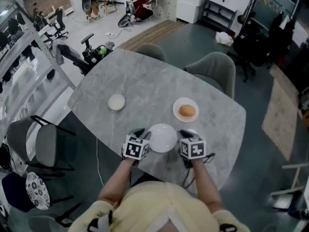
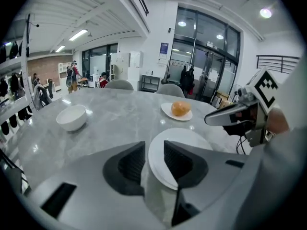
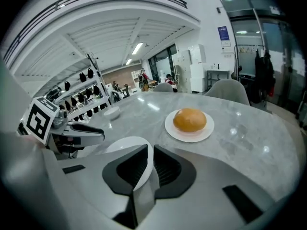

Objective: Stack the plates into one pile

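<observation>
Grey marbled bench (image 1: 145,76), white bowl (image 1: 116,102) at ten o'clock, white plate (image 1: 186,120) bearing a bun (image 1: 187,110) at two o'clock

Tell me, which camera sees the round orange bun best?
The right gripper view: the bun sits close, large and whole on its plate. The left gripper view shows it smaller and farther off; the head view shows it small, from above.

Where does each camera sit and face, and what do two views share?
Head view: on the person's head, facing steeply down at the table; forearms, left gripper, right gripper show.
Left gripper view: on that gripper, facing along its fingers over the empty plate; right gripper shows.
Right gripper view: on that gripper, likewise; left gripper shows.
Shared: bun plate.
</observation>
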### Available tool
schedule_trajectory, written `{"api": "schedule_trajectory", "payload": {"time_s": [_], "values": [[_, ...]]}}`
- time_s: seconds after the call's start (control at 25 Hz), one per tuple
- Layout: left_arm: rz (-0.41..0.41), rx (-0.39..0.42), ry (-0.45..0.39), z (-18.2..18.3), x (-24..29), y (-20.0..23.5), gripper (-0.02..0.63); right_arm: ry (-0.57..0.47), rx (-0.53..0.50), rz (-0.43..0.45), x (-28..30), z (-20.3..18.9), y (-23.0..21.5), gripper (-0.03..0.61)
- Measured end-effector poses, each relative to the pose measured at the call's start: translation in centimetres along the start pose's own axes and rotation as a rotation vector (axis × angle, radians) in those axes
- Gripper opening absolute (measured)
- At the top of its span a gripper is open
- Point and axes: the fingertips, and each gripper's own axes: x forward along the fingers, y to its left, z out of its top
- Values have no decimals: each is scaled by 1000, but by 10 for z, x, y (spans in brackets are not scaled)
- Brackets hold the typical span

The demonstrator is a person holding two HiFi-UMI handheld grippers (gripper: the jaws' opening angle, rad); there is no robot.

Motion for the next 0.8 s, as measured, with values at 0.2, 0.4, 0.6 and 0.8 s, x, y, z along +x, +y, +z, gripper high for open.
{"api": "schedule_trajectory", "payload": {"time_s": [0.2, 0.4, 0.6, 0.8], "values": [[-50, -46, -101, 25, -25, -11, 117, -59, 6, 29, -23, 13, 2, 34], [-108, -77, -225, 53, -51, -17, 79, -141, 25, 54, -42, 31, 7, 34], [-160, -119, -324, 72, -75, -26, 43, -228, 47, 80, -67, 50, 11, 20], [-181, -125, -360, 84, -87, -34, 26, -294, 50, 58, -90, 63, 9, 6]]}}
